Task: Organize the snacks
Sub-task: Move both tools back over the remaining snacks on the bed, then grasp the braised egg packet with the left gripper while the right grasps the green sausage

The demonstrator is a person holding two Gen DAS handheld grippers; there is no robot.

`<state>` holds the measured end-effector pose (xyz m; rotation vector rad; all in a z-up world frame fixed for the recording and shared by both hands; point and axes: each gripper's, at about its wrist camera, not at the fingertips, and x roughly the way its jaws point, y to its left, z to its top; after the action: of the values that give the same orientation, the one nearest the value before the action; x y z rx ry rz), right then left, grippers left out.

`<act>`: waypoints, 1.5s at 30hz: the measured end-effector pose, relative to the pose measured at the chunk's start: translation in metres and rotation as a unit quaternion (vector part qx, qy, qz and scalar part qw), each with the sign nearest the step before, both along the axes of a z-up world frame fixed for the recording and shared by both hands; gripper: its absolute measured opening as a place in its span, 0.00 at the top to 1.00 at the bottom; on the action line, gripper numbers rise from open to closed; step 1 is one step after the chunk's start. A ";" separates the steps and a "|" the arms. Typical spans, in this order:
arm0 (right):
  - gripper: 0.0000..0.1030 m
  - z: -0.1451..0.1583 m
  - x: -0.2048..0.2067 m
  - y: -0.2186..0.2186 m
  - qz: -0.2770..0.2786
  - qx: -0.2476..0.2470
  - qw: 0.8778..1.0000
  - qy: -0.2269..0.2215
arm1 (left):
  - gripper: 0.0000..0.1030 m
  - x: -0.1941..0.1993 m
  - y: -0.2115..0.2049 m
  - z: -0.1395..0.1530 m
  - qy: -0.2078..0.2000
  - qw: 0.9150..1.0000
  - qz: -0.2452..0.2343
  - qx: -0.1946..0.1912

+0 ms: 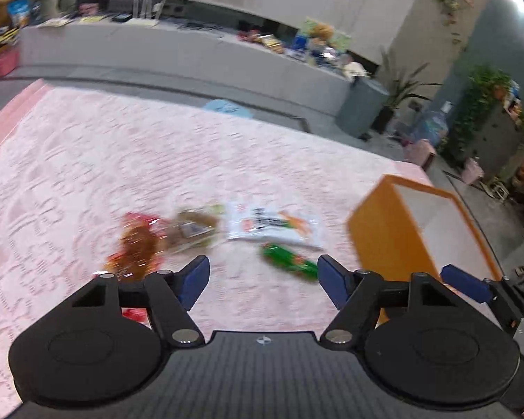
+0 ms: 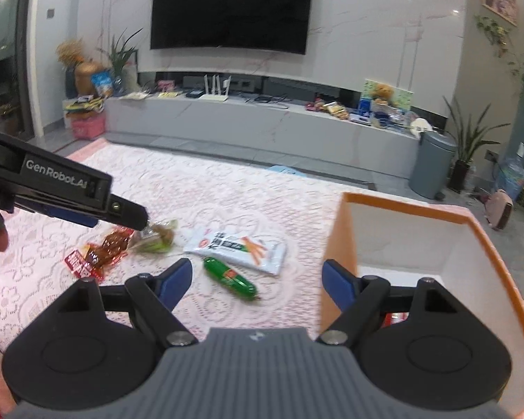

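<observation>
A: Right wrist view, nearest first: the right tool (image 2: 256,279) hangs with its blue pads spread and nothing between them, above the pink lace cloth (image 2: 227,195).

B: And the left tool (image 1: 262,276)?

A: Spread as well, gripping nothing. From the right wrist camera it reaches in from the left, its tip over the brown snack pack (image 2: 159,235).

B: Where do the snacks lie?

A: Loose on the cloth. The green sausage (image 2: 231,278) is just ahead of the right tool, the white packet (image 2: 239,246) just beyond it, and the red wrapper (image 2: 97,253) lies to the left, beside the brown pack.

B: The box?

A: The orange box (image 2: 342,230) stands at the right, with something red inside, mostly hidden. Farther back are the grey TV bench (image 2: 262,122) and the television (image 2: 230,8).
</observation>
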<state>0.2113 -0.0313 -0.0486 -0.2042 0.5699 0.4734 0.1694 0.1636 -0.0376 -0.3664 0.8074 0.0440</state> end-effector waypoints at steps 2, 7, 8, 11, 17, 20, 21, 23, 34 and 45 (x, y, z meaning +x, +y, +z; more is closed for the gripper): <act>0.23 -0.008 0.005 0.010 0.004 -0.009 1.000 0.004 | 0.10 -0.003 0.013 -0.007 0.007 1.000 0.013 0.000; 0.23 -0.029 0.020 0.027 0.013 -0.028 0.999 0.016 | 0.07 -0.006 0.036 -0.026 0.020 0.999 0.039 0.013; 0.23 -0.033 0.023 0.030 0.015 -0.032 0.999 0.017 | 0.07 -0.005 0.039 -0.029 0.022 0.999 0.039 0.020; 0.23 -0.044 0.031 0.037 0.027 -0.038 0.999 0.020 | 0.07 -0.003 0.045 -0.035 0.022 0.999 0.034 0.031; 0.23 -0.060 0.045 0.054 0.062 -0.050 0.997 0.017 | 0.06 0.013 0.055 -0.051 0.025 0.999 0.027 0.038; 0.23 -0.070 0.054 0.062 0.074 -0.056 0.995 0.019 | 0.06 0.021 0.055 -0.060 0.028 0.998 0.019 0.060; 0.23 -0.074 0.059 0.064 0.075 -0.058 0.995 0.023 | 0.06 0.024 0.057 -0.064 0.031 0.997 0.017 0.062; 0.23 -0.082 0.069 0.069 0.070 -0.062 0.995 0.028 | 0.06 0.026 0.057 -0.070 0.036 0.997 0.013 0.067; 0.30 -0.109 0.090 0.074 0.067 -0.076 0.994 0.035 | 0.02 0.030 0.062 -0.086 0.042 0.993 0.018 0.106; 0.67 -0.110 0.086 0.072 0.062 -0.075 0.994 0.050 | 0.02 0.030 0.067 -0.093 0.042 0.993 0.030 0.102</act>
<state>0.2970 0.0404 -0.1589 -0.3619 0.6938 0.5649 0.1996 0.2308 -0.1309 -0.1959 0.8670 0.1971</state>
